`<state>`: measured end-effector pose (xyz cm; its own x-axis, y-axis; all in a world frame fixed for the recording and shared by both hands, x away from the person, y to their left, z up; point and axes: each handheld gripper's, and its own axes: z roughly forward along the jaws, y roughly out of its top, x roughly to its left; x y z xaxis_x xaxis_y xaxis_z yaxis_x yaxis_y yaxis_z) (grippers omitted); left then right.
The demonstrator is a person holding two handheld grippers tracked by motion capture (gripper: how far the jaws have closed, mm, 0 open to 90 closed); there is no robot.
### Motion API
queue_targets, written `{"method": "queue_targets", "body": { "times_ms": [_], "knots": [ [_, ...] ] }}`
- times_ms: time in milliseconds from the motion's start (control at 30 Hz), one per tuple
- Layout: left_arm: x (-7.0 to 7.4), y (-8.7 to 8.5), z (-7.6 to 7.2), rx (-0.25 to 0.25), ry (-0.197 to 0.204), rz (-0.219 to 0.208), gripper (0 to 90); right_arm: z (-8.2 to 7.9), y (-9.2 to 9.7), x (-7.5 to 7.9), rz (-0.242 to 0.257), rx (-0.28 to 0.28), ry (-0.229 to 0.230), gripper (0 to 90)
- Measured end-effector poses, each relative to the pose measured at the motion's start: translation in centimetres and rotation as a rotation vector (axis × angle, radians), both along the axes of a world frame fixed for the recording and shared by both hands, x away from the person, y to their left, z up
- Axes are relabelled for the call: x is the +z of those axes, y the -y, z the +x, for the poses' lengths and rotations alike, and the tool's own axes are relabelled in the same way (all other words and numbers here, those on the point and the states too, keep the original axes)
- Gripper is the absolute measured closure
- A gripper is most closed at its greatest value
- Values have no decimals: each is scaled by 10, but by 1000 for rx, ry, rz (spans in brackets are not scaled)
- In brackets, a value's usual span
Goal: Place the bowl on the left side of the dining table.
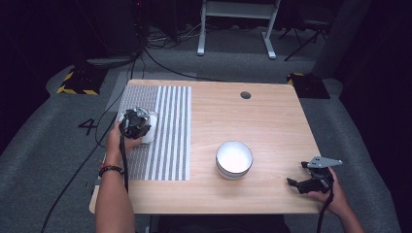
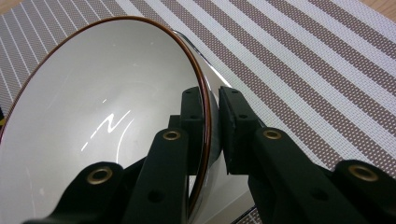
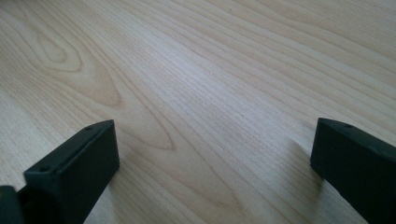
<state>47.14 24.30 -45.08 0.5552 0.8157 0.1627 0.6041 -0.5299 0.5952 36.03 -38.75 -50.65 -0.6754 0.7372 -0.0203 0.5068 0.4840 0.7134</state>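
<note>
The left tool sits nearest the lens, its two black jaws pinched on the rim of a white bowl, one jaw inside the brown-edged rim and one outside. The bowl is tilted on its side above the striped mat; in the high view the left tool holds it over the mat's left part, near the tabletop's left edge.

Risks, judged from this grip:
- The grip covers only a short stretch of thin rim. The glossy wall may slip between the jaws, or the bowl may swing about the pinch point.
- A drop from here lands on the mat or the tabletop and may chip the rim.

Surroundings, largest first: the wooden tabletop; the mat; a second white bowl standing upright near the tabletop's middle, well apart from the held one. The right tool rests low near the right front corner, jaws spread wide over bare wood. Nothing stands between the two bowls.
</note>
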Motion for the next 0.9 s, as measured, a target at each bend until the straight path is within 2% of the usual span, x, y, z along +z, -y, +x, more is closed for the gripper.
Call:
{"method": "queue_targets", "body": {
  "times_ms": [167,267,367,433,533,567,667,700,900],
  "knots": [
    [-2,-1,-1,9,11,-27,807,0,0,0,0,0,0,12],
    [-2,-2,-1,7,14,-28,806,0,0,0,0,0,0,11],
    [-4,-3,-1,9,4,-67,781,0,0,0,0,0,0,12],
    [-4,-3,-1,1,2,-75,777,0,0,0,0,0,0,12],
    [-6,-1,0,6,-2,-65,758,0,0,0,0,0,0,12],
    [-7,1,1,3,-17,-66,746,0,0,0,0,0,0,12],
    [-7,1,1,9,-7,-65,735,0,0,0,0,0,0,12],
    [-7,0,1,7,2,-78,730,0,0,0,0,0,0,12],
    [-6,-1,1,16,-7,-74,701,0,0,0,0,0,0,12]
  ]
}}
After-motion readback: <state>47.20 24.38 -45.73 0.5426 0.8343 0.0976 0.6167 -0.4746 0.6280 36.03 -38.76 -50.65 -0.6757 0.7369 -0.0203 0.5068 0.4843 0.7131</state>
